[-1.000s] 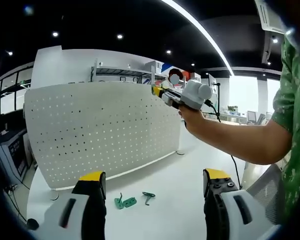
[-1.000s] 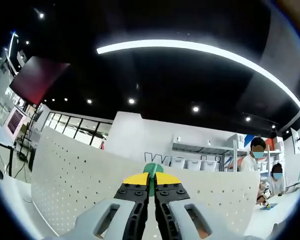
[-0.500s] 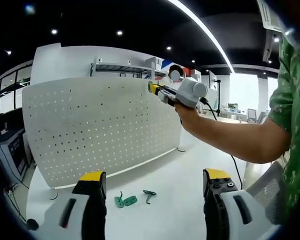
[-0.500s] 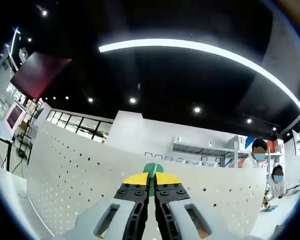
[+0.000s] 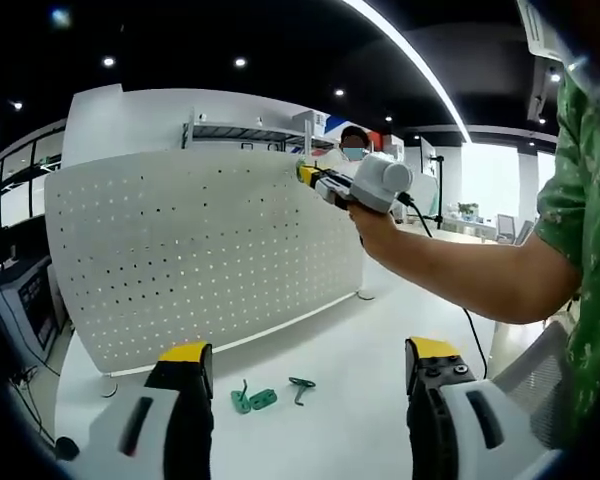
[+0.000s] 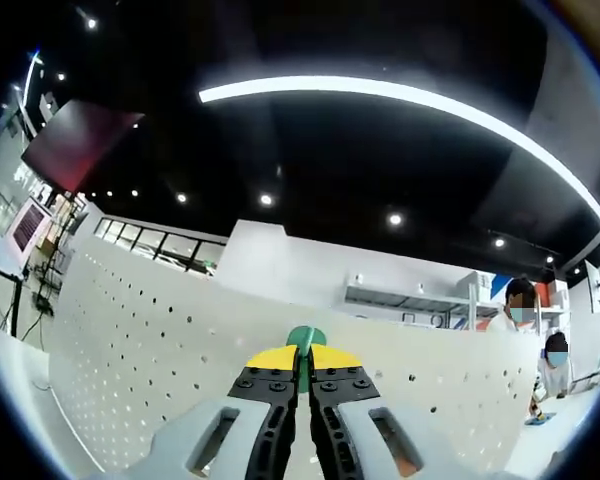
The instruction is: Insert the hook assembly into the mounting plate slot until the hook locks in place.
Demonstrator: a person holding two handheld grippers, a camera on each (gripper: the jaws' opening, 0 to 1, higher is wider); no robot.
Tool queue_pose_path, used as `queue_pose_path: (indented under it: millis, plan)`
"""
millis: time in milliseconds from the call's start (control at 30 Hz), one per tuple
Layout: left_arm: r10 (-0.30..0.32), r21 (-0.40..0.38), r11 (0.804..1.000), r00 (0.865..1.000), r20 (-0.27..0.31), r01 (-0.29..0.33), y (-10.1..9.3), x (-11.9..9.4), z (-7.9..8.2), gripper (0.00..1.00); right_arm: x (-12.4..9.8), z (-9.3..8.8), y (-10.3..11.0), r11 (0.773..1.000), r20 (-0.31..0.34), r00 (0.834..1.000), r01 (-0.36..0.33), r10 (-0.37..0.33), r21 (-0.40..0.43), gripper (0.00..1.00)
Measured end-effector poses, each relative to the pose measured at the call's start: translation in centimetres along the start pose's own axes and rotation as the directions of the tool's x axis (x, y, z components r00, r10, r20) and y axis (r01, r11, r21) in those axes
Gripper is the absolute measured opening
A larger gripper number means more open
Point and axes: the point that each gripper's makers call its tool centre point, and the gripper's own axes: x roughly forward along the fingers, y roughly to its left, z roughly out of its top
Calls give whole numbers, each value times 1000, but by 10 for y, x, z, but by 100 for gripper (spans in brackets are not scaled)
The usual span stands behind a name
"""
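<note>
a white table [image 5: 340, 360] carries an upright pegboard [image 5: 200, 260]. the right gripper [image 6: 302, 352] pinches a green hook [image 6: 305, 337] at the board's top edge, seemingly to slot it in; the left gripper [image 5: 298, 365] waits spread above spare hooks [image 5: 265, 397] at lower centre.

A white table [image 5: 380, 350] carries the upright white pegboard [image 5: 200, 260] and three small green hooks [image 5: 263, 398].

White pegboard [image 5: 205, 255] is standing upright on the table [image 5: 380, 340], its face dotted with rows of small holes. A green hook [image 6: 304, 336] is sitting pinched between the closed tips of the right tongs [image 6: 302, 358], close against the pegboard's face near its top edge. Two more green hook parts [image 5: 252, 401] and [image 5: 300, 387] are lying flat on the table in front of the pegboard.
</note>
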Motion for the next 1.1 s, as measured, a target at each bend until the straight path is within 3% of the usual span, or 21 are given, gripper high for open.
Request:
queue_pose_path:
  millis: [1100]
  plan:
    - [11,-6,1000,1000,-7,-11,6,2,-2,80,3,-11,-2,1000,-10,1000,4,-4,13,2]
